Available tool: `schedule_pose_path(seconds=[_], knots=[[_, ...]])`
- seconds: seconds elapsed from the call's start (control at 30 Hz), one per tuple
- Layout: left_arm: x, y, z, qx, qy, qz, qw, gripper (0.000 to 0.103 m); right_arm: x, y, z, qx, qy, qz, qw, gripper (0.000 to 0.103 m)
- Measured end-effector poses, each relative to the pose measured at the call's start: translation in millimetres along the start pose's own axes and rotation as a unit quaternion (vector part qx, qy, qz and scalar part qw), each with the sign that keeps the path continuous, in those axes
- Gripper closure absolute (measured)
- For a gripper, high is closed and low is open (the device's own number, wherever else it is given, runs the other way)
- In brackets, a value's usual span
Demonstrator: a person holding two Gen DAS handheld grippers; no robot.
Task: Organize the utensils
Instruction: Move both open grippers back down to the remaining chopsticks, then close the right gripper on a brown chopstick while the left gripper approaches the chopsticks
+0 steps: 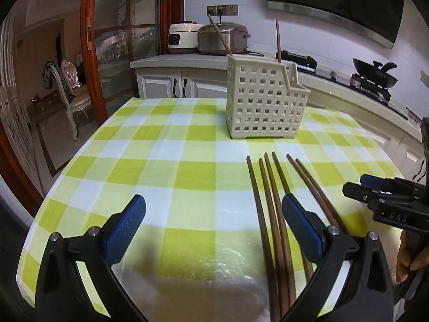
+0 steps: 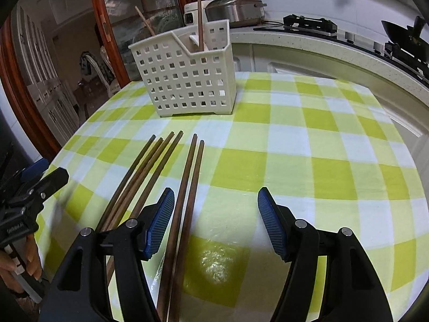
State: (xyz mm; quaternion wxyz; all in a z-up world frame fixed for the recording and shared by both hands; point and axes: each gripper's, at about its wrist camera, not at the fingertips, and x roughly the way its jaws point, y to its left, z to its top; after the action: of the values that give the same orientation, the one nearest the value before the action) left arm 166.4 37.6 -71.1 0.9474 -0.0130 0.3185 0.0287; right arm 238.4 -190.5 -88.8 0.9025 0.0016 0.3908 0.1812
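Only one marking reads clearly — the pale letters "DAS" on the black body of the right gripper — other lettering is too blurred.

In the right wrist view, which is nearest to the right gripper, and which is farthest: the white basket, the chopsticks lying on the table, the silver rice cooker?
From the right gripper:
1. Chopsticks lying on the table, at its left finger.
2. White basket, ahead, slightly left, on the tablecloth.
3. Silver rice cooker, behind the basket, on the counter.

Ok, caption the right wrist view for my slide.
Open right hand-held gripper over six chopsticks before a white basket.
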Motion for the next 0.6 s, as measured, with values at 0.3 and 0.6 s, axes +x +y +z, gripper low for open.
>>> schedule_pose_path(seconds=[0.3, 0.6], knots=[[7.9, 9.6, -3.1, -0.002, 0.009, 0.012, 0.9999, 0.005, 17.2, 12.0, 4.7, -0.02, 0.021, -0.007, 1.0, 0.068], [8.2, 12.3, -5.8, -0.001, 0.012, 0.012, 0.9999, 0.005, 37.0, 26.7, 15.2, -0.049, 0.052, -0.013, 0.997, 0.081]])
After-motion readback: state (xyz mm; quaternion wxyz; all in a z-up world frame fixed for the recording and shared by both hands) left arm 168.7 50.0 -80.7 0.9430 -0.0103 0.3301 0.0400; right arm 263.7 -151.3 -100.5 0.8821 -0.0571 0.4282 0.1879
